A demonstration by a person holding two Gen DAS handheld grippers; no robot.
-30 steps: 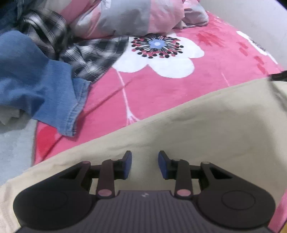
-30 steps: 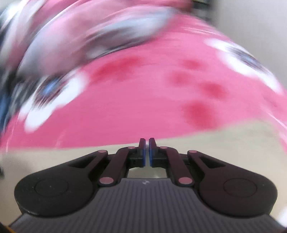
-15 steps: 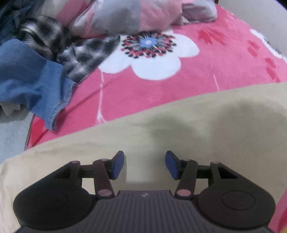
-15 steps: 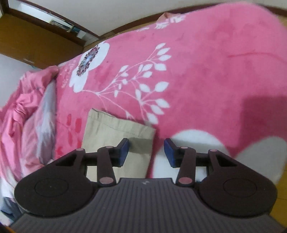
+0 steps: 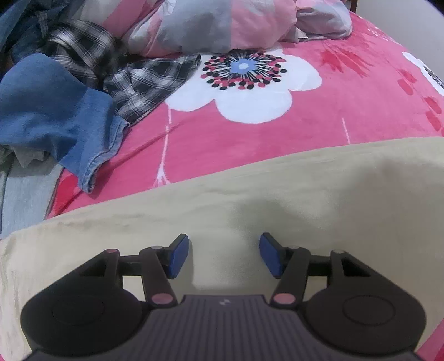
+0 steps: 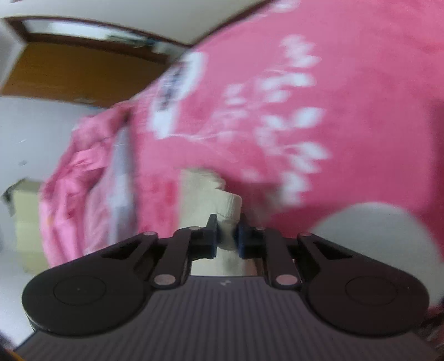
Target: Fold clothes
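Left wrist view: the left gripper point(image 5: 224, 257) hangs over the beige garment point(image 5: 277, 200), which lies flat on the pink blanket point(image 5: 249, 144). Its jaws are opening, blue pads point(image 5: 177, 257) apart, nothing pinched, cloth only beneath them. Beyond lie a blue garment point(image 5: 52, 116), a plaid shirt point(image 5: 144, 80) and a pillow point(image 5: 211, 25); the beige garment runs off the frame at the right and bottom.

Right wrist view: blurred. The right gripper point(image 6: 227, 236) has a bunched corner of the beige garment point(image 6: 205, 194) between its pads, jaws closing on it. The rest of the garment is hidden behind the gripper body, and the blanket's point(image 6: 347, 97) pattern is smeared
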